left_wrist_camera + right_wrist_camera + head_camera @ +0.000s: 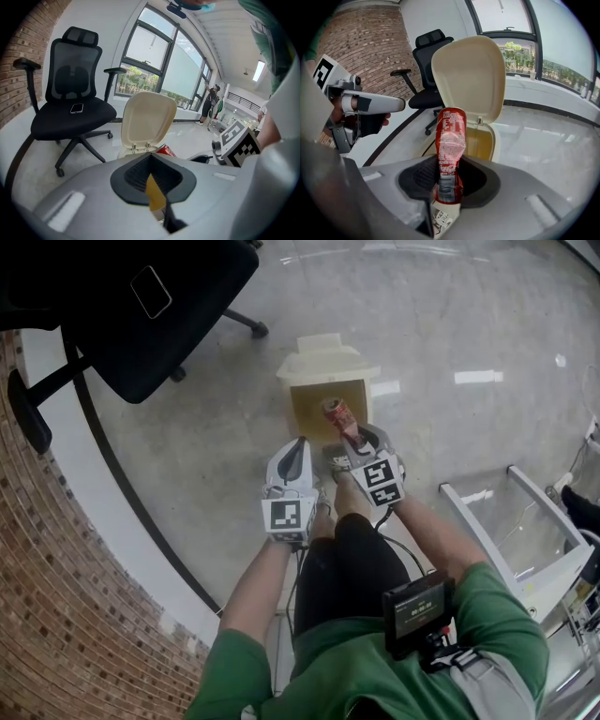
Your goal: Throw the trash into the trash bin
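Observation:
A cream trash bin point(328, 381) stands on the floor ahead of me, its lid point(319, 346) tipped back and its yellow-brown inside showing. My right gripper point(354, 442) is shut on a crushed red cola can point(339, 416), which sticks up over the bin's near edge. In the right gripper view the can point(450, 150) stands upright between the jaws point(449, 190), in front of the raised lid point(471, 75). My left gripper point(298, 450) hangs just left of the bin, shut and holding nothing. In the left gripper view, the lid point(147, 119) and a bit of the can point(165, 150) appear beyond the jaws.
A black office chair point(141, 306) with a phone point(150, 292) on its seat stands at the back left. A brick wall point(56, 596) and a white ledge point(103, 502) run along the left. A white frame point(525, 531) stands at the right. The floor is glossy grey.

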Tool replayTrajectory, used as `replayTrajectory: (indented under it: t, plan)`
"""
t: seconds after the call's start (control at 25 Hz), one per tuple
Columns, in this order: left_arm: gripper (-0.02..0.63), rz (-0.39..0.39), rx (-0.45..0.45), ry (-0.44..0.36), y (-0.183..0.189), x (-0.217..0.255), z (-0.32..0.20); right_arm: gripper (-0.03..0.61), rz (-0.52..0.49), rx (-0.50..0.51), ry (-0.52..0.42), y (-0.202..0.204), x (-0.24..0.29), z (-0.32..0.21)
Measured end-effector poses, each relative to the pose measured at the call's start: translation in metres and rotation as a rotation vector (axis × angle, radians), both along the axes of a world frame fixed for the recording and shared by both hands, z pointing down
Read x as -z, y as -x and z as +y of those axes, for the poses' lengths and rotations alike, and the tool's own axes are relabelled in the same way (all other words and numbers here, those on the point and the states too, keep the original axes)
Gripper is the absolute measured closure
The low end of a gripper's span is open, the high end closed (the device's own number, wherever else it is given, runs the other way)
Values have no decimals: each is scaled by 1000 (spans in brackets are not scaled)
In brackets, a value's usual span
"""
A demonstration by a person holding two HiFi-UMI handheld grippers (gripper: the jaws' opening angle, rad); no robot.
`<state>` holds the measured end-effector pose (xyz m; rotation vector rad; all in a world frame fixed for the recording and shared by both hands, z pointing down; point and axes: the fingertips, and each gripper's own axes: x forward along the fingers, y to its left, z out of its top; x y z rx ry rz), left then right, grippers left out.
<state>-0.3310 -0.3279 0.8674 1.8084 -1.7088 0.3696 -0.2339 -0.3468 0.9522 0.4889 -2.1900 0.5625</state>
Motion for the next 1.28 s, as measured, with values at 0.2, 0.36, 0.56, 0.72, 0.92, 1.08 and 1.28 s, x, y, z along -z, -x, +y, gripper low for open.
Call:
replayTrajectory:
  t: [0.2,0.36,0.56,0.72,0.92,1.08,1.28]
  plan:
    - [607,9,-9,16,-5,-23,-1,462,15,10,10,-1,-26,-3]
    - [607,-1,-7,16,-4,-40,1,462,24,13,23,2,-45,-2]
    - [607,15,1,24,-6,-59,5,462,69,75,-52,3,-52,-1]
    - [607,13,-1,20,-5,-63,4,460,105,97,-72,5,-53,2]
    - [607,18,-2,28,-2,-60,6,459,149,89,-68,2,-62,2]
    - [607,9,-6,27,4,-61,11,440,170,74,-59,-1,-67,-2]
    - [607,8,-1,27,8,-60,10,439,173,73,-50,-2,-69,-4]
